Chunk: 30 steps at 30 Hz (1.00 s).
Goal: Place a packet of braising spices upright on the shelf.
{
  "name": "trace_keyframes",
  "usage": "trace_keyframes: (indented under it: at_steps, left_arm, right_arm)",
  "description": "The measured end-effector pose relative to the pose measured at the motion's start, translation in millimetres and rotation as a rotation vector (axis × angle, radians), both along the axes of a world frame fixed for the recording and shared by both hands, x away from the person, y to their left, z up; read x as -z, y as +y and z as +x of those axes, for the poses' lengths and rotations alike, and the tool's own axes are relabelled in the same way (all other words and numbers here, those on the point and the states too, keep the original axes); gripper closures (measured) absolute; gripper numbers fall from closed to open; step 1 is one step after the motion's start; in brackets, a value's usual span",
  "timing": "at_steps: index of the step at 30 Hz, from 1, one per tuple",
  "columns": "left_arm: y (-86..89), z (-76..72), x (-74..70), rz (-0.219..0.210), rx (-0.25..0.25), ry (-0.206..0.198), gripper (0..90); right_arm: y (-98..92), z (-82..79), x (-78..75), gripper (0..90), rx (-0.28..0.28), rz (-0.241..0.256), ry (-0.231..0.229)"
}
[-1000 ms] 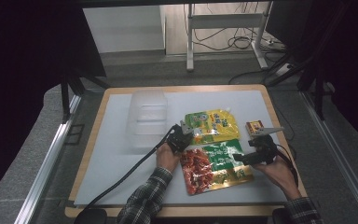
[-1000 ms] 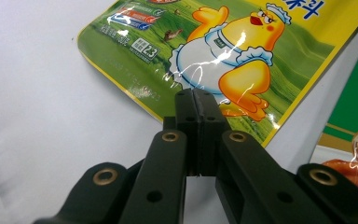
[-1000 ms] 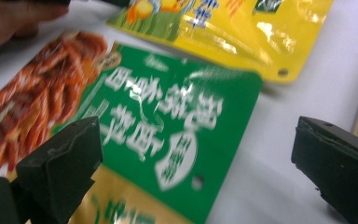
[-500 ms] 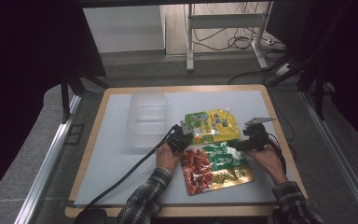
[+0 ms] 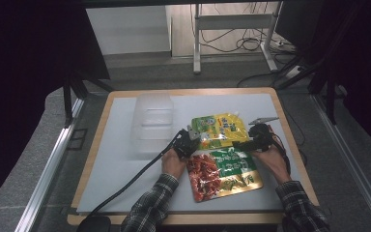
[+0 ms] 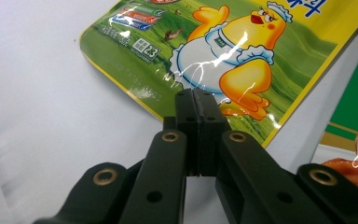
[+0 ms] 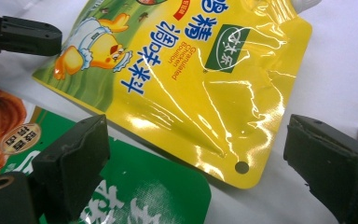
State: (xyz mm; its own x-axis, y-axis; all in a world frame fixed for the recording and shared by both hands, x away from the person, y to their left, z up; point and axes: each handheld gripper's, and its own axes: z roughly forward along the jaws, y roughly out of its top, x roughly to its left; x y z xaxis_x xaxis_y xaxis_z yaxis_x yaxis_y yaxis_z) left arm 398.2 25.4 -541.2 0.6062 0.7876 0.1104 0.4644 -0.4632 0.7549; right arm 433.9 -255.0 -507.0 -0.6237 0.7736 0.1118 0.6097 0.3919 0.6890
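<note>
Closing on the far corner of the yellow pouch

Our left gripper (image 6: 196, 100) pins the glossy yellow chick-printed pouch (image 7: 191, 88) on the white tabletop (image 5: 121, 164), jaws clenched on its edge; our right gripper (image 7: 198, 154) gapes, so we centre the hole-punched corner before clamping

High view looks down; both gripper views closely share the yellow pouch (image 5: 219, 129).

2 plaid sleeves (image 5: 150, 209), black grippers (image 6: 196, 100) (brass-ringed screw holes), a thick black cable (image 5: 125, 186) trailing.
</note>
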Motion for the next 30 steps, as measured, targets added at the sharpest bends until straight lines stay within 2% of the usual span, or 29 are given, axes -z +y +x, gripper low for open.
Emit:
trace_keyframes:
  at_steps: [13, 16, 21, 27, 30]
  left_arm:
    - [-0.2, -0.2, 0.0, 0.004, 0.0, -0.003, 90.0]
    - [-0.1, -0.2, 0.0, 0.004, 0.0, -0.002, 90.0]
    - [-0.1, -0.1, 0.0, 0.003, 0.0, -0.001, 90.0]
    - [-0.1, 0.2, 0.1, 0.005, 0.001, 0.0, 90.0]
    - [-0.1, 0.2, 0.1, 0.008, 0.003, -0.002, 90.0]
  right_arm:
    - [4.2, 11.0, 9.0, 7.0, 0.013, 0.005, 0.036]
    - [2.4, 14.1, 11.2, 8.2, 0.027, 0.006, 0.067]
    - [2.2, 15.7, 10.5, 10.8, 0.017, 0.051, 0.089]
    - [0.3, 18.4, 9.9, 16.6, 0.005, 0.136, 0.137]
    - [0.5, 17.5, 6.7, 25.2, 0.011, 0.121, 0.119]
